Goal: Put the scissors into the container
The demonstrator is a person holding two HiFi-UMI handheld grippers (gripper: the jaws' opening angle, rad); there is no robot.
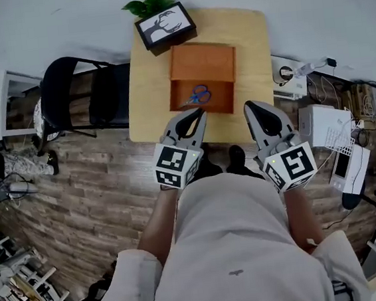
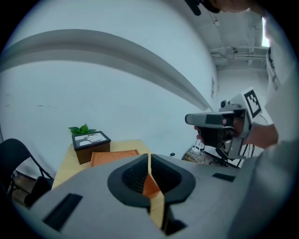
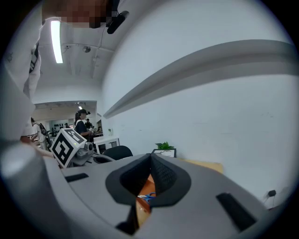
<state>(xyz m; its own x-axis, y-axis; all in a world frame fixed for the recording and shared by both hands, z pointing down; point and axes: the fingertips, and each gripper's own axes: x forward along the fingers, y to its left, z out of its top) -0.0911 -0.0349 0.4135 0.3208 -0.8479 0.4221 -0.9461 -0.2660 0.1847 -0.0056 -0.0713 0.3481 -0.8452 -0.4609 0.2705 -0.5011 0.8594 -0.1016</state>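
Scissors (image 1: 199,96): blue-handled, lying flat inside the box, in its left half, touched by neither gripper.
Box (image 1: 222,97): orange-brown, open, with lid raised at the back; set mid-table near the front edge.
Table (image 1: 248,53): light wood, against the white wall.
Left gripper (image 1: 199,114): held close to the body, over the floor (image 1: 98,182) just short of the table's near edge, aimed at the box.
Left fingers (image 2: 135,175): pressed together, gripping nothing.
Right gripper (image 1: 250,108): beside the left one, level with it, tip at the table's near edge, right of the box.
Right fingers (image 3: 163,177): closed tip to tip, empty; scissors glimpsed past them through the lower gap.
Frame (image 1: 165,26): dark, with a black-and-white print, just behind the box lid at the table's far left corner.
Plant (image 1: 148,6): green leaves behind the frame.
Chair (image 1: 78,91): black, left of the table.
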